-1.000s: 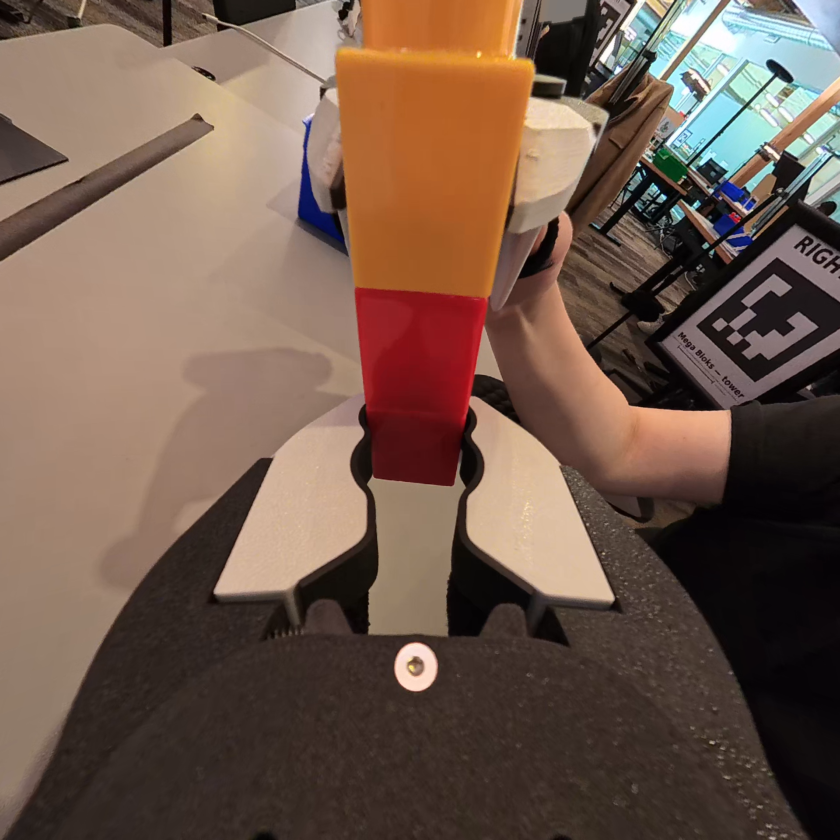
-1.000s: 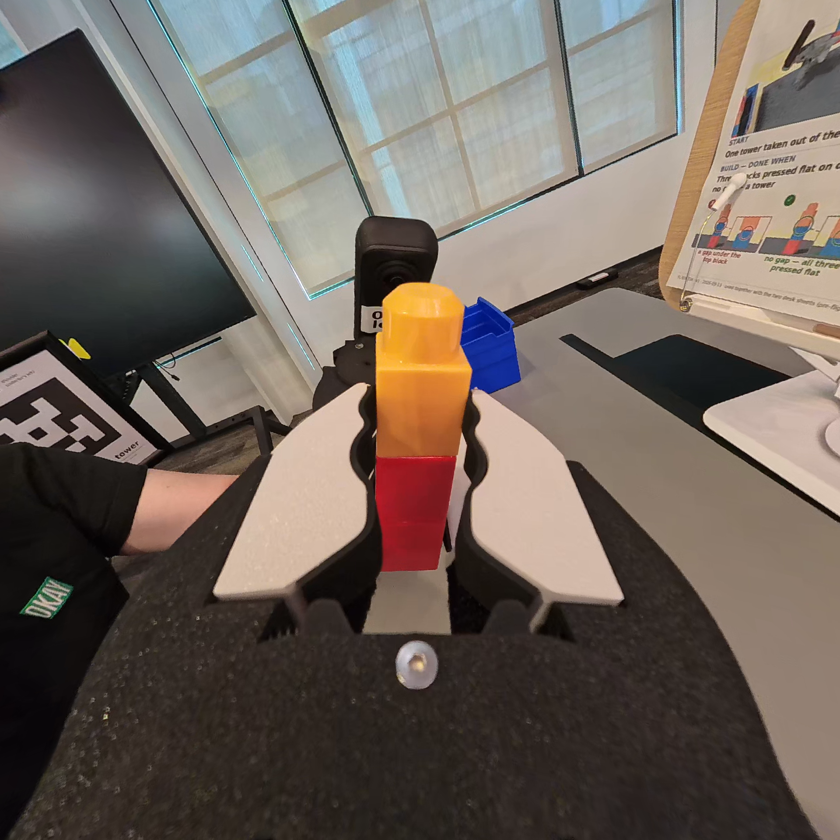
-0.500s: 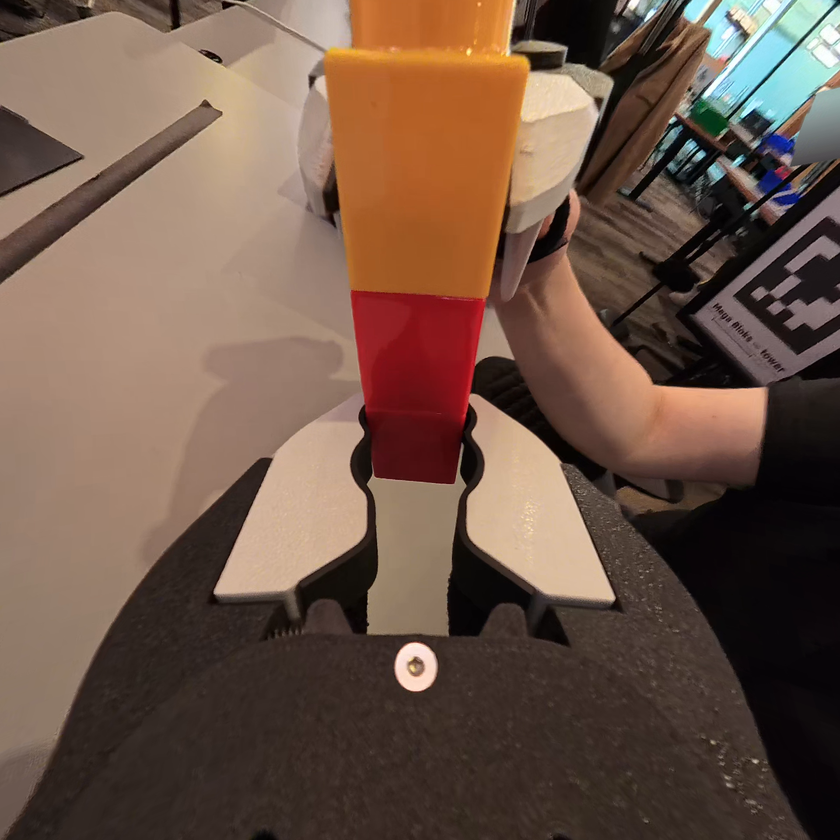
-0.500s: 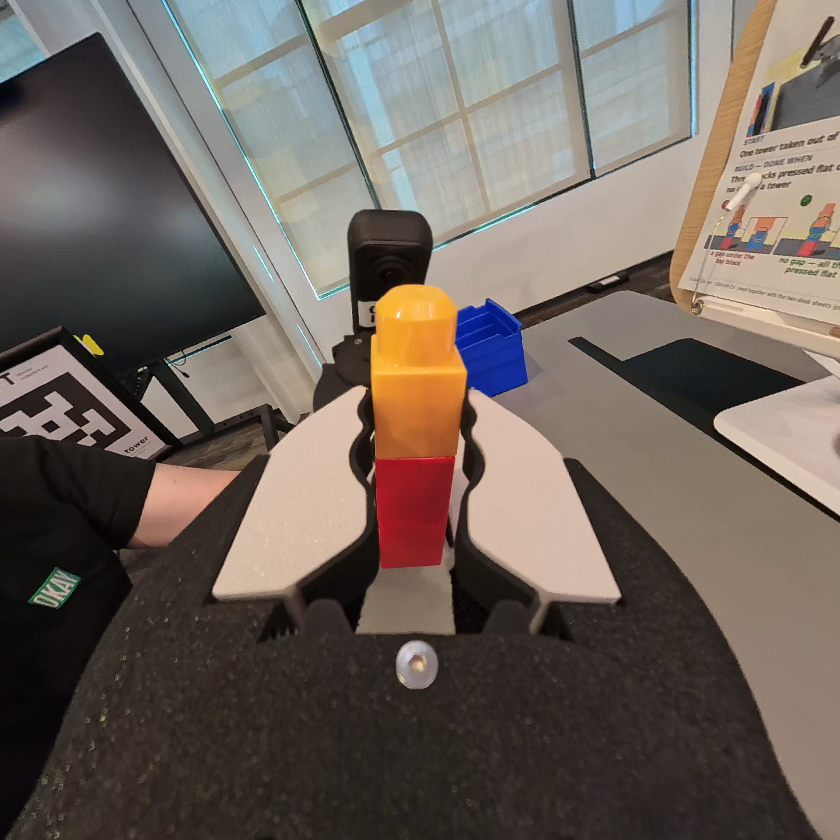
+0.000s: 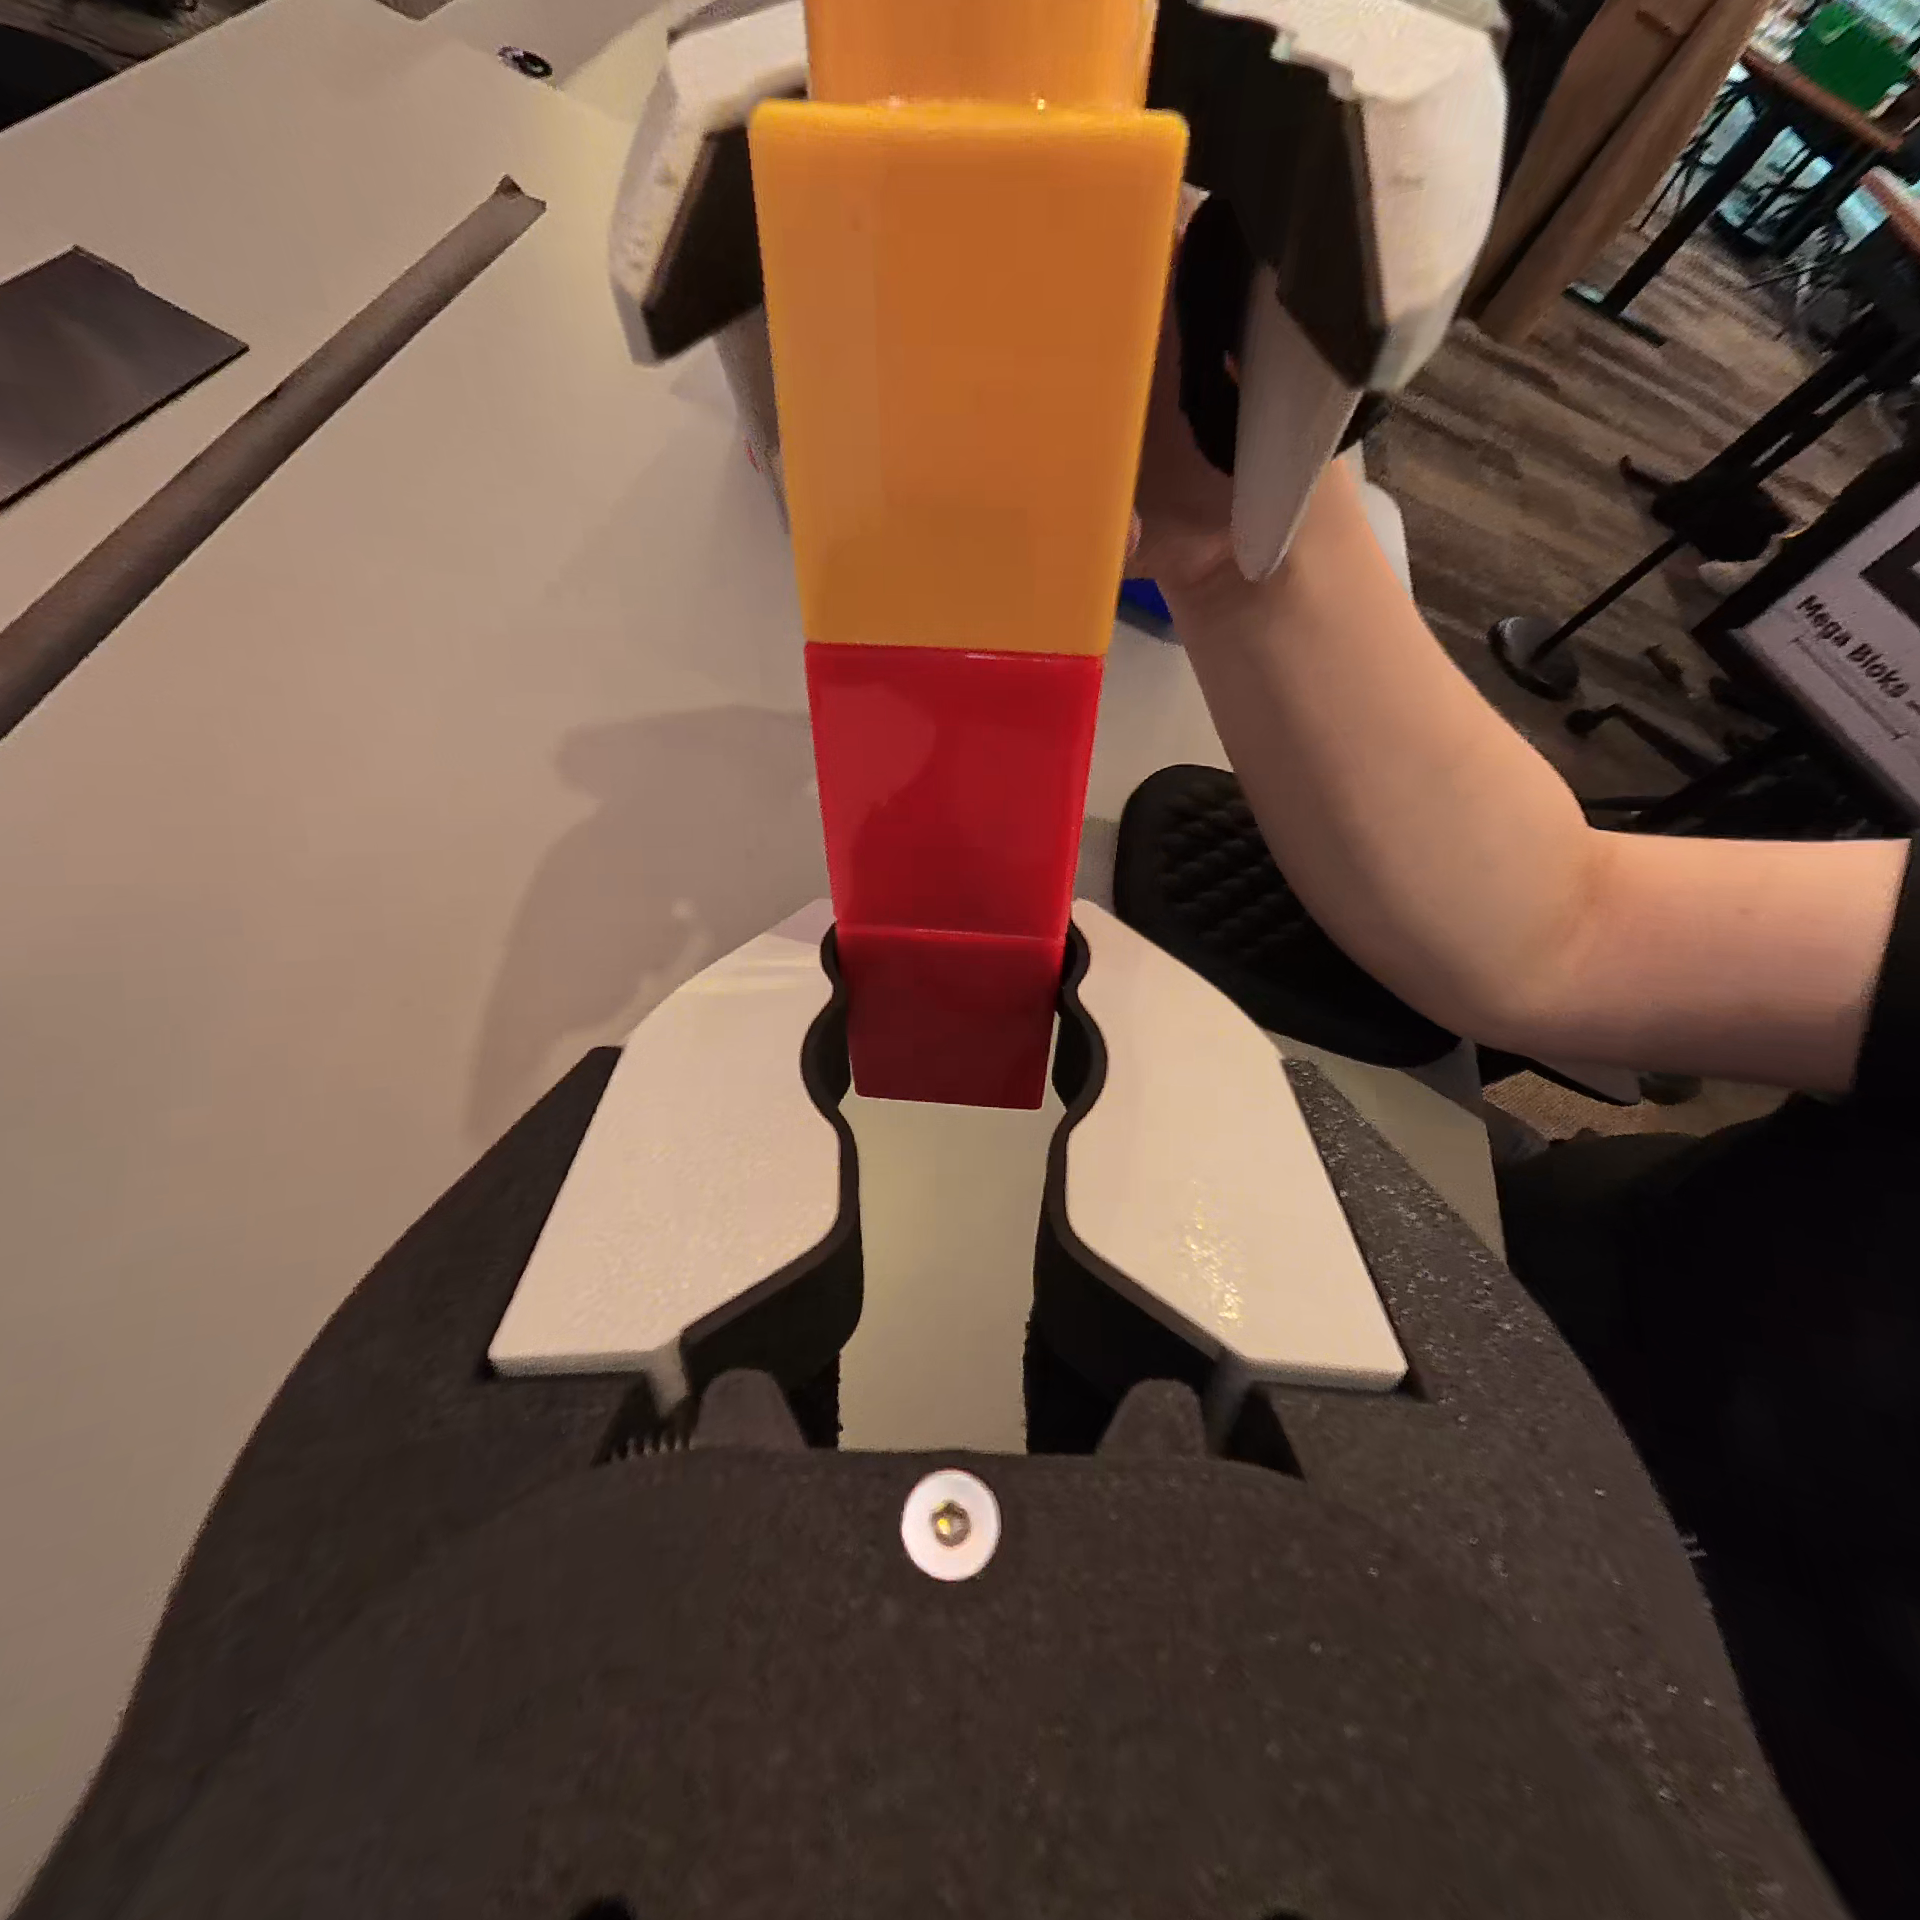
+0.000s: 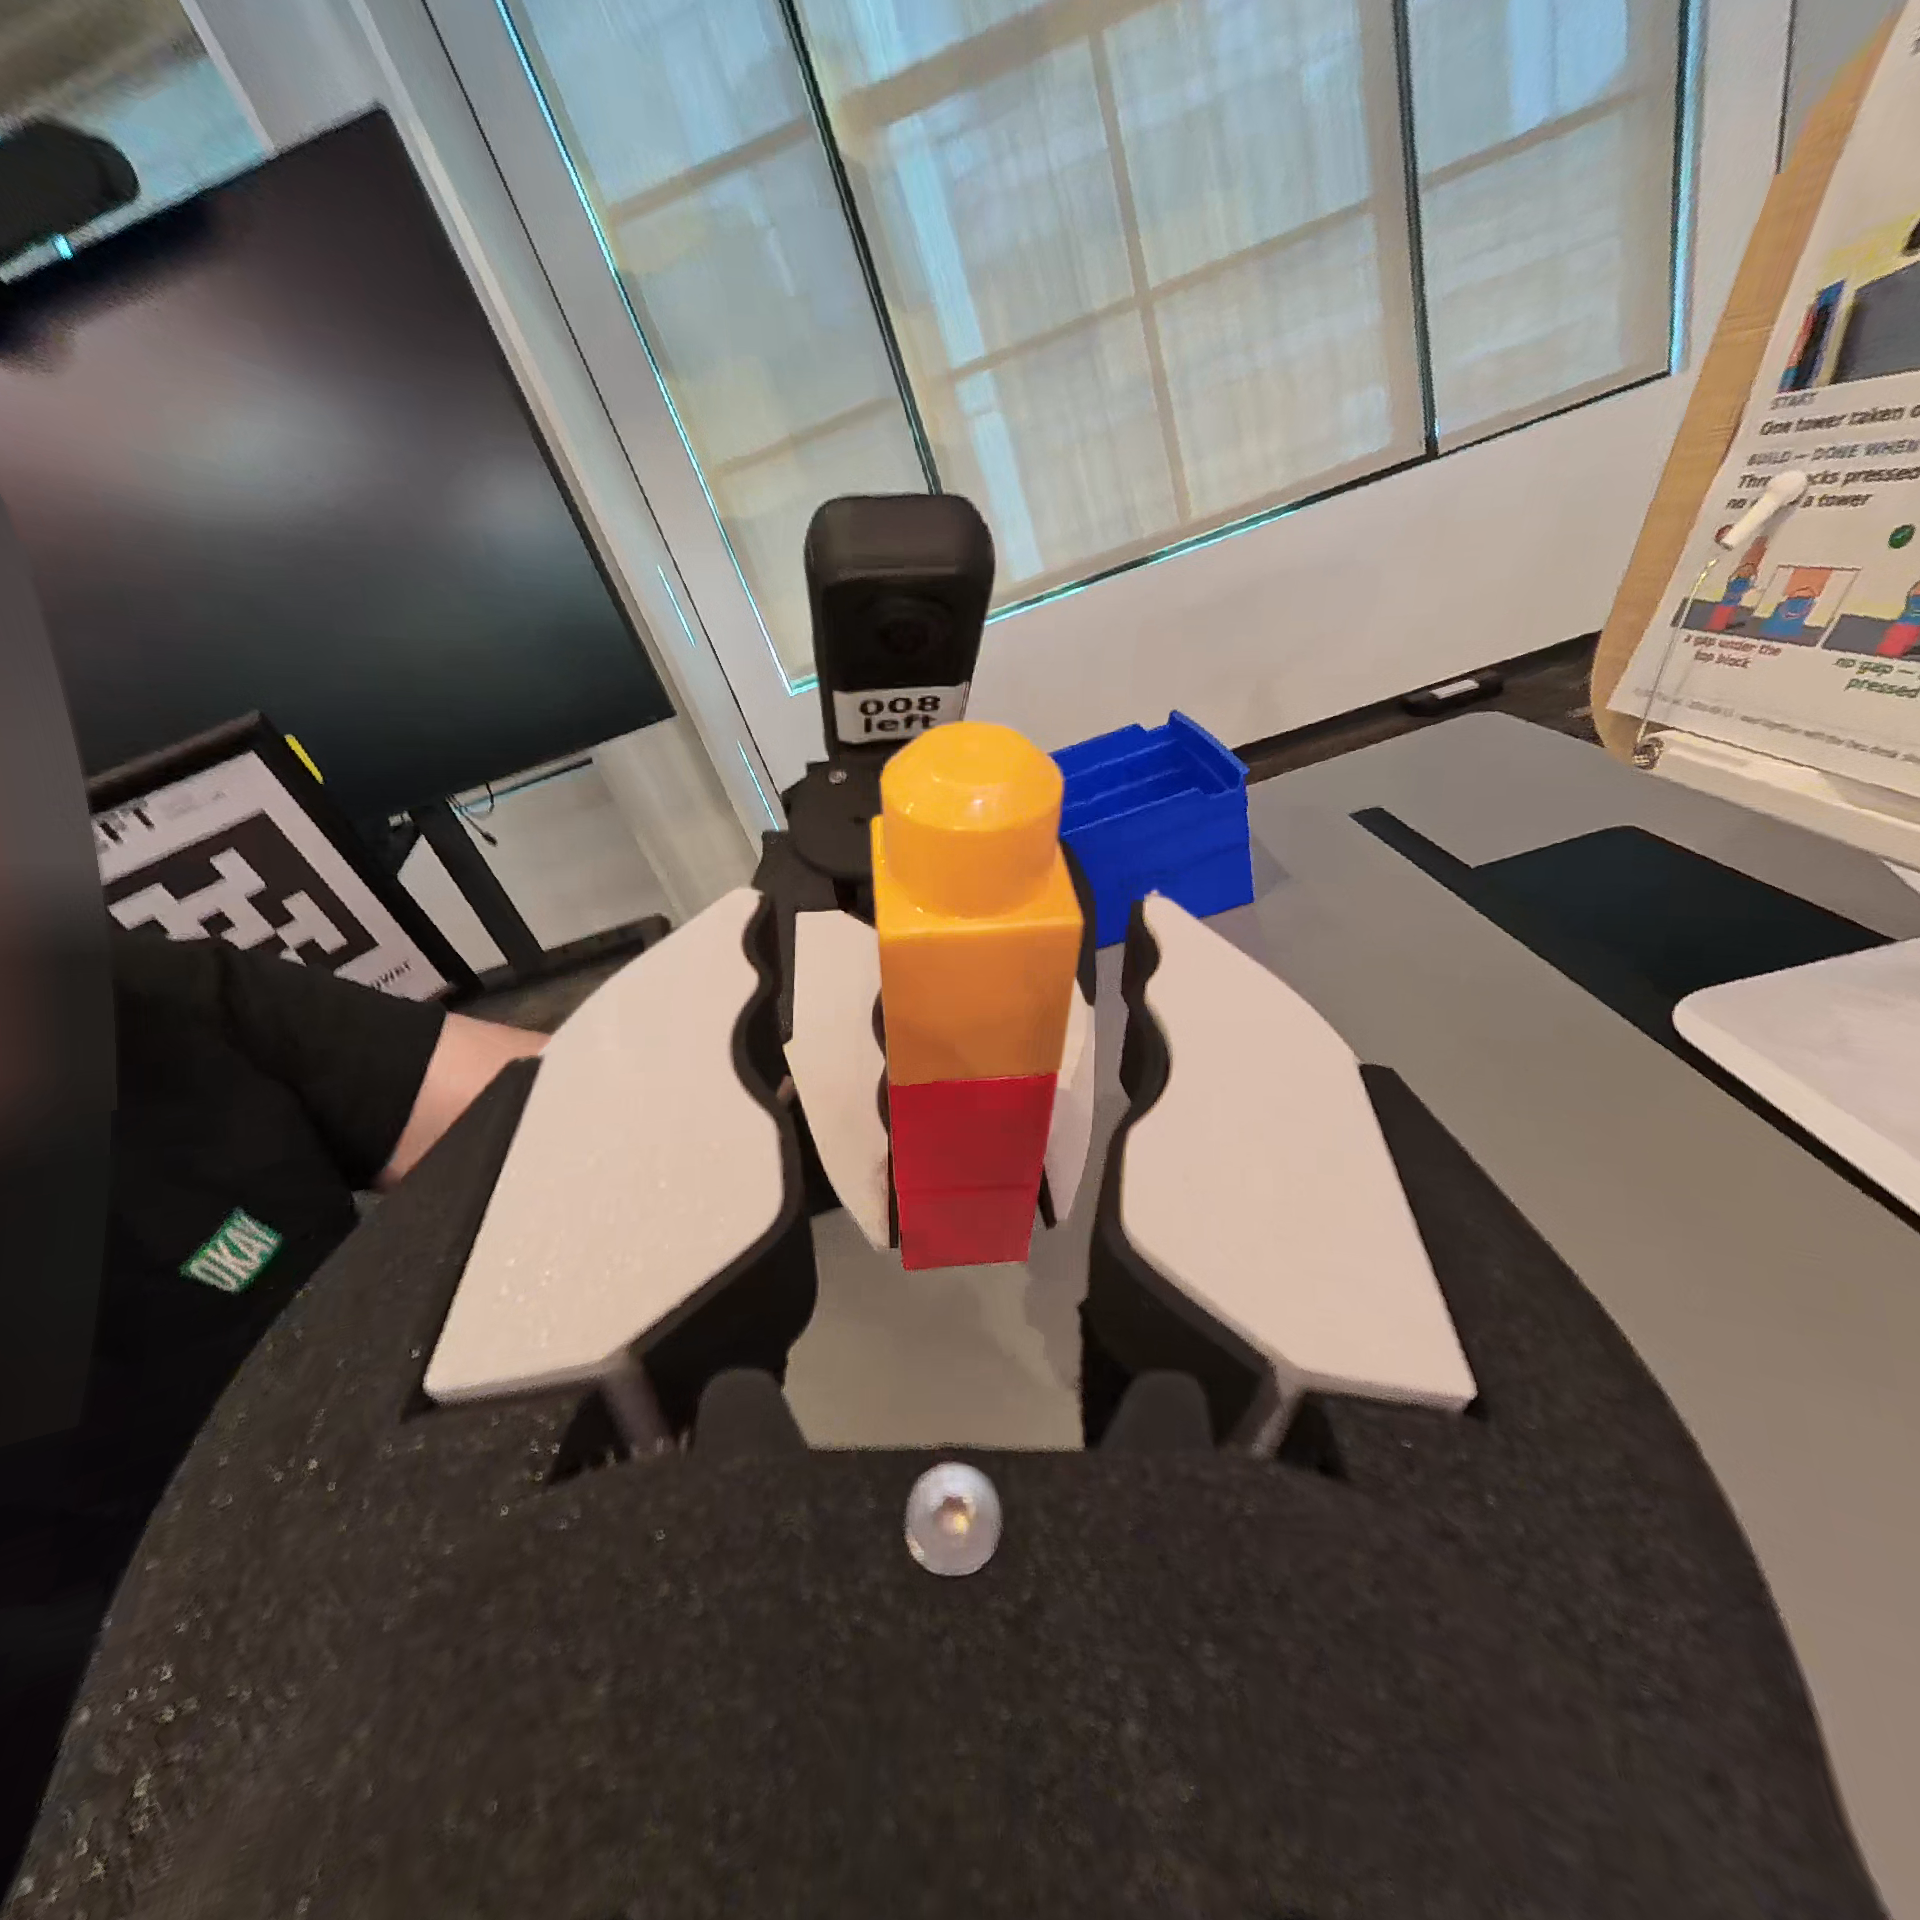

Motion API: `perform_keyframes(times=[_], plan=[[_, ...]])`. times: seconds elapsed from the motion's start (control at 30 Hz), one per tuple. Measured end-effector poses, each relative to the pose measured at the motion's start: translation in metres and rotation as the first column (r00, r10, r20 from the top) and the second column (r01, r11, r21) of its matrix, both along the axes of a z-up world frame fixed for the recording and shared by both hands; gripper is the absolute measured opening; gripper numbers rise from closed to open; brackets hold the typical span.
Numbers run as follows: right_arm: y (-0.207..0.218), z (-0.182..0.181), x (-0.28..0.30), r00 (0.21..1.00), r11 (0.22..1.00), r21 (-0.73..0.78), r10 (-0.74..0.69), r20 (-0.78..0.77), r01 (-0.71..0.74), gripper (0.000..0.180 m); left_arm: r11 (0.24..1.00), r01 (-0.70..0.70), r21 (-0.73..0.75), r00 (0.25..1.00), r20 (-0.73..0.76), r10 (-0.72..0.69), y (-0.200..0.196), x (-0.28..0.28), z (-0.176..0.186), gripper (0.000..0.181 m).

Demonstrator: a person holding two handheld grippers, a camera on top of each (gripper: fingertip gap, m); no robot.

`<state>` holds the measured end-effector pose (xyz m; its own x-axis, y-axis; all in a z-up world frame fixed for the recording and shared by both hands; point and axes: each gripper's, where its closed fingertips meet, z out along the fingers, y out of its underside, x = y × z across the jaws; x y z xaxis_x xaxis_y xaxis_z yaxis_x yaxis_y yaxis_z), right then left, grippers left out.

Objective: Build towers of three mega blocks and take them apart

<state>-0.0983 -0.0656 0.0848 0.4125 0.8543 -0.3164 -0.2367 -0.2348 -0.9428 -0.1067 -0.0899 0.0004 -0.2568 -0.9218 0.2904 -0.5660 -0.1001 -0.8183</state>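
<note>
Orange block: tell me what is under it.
Directly beneath the orange block sits a red block, with a second red block under that, clamped by the left gripper. The studs joining them are covered.

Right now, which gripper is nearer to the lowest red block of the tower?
Left. The left gripper is shut on the lowest red block, its fingers pressing both sides. The right gripper is open, its fingers flanking the orange block higher up, without touching.
</note>
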Motion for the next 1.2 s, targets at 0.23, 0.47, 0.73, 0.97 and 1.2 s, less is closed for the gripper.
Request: perform_keyframes(times=[0.23, 0.47, 0.73, 0.97, 1.2], plan=[[-0.003, -0.003, 0.001, 1.000, 1.000, 0.011, 0.015, 0.026, -0.016, 0.041, 1.000, 0.006, 0.011, 1.000, 0.009, -0.006, -0.004, 0.000, 0.004, 0.036], [-0.008, -0.006, -0.004, 0.998, 0.999, 0.011, 0.049, 0.049, -0.049, 0.037, 1.000, 0.027, -0.011, 0.999, 0.022, -0.027, -0.008, -0.002, 0.008, 0.036], [-0.014, 0.000, -0.006, 0.996, 0.996, 0.044, 0.073, 0.060, -0.075, 0.036, 0.989, 0.077, -0.128, 0.995, 0.071, -0.068, -0.017, -0.002, 0.018, 0.050], [-0.046, 0.021, 0.021, 0.994, 0.988, 0.108, 0.111, -0.015, -0.109, 0.035, 0.982, 0.147, -0.115, 0.973, 0.195, -0.123, -0.025, -0.016, 0.050, 0.061], [-0.108, 0.078, 0.041, 0.950, 0.947, 0.221, 0.271, -0.155, -0.234, 0.036, 0.989, 0.146, 0.006, 0.970, 0.195, -0.144, -0.027, -0.040, 0.066, 0.060]])
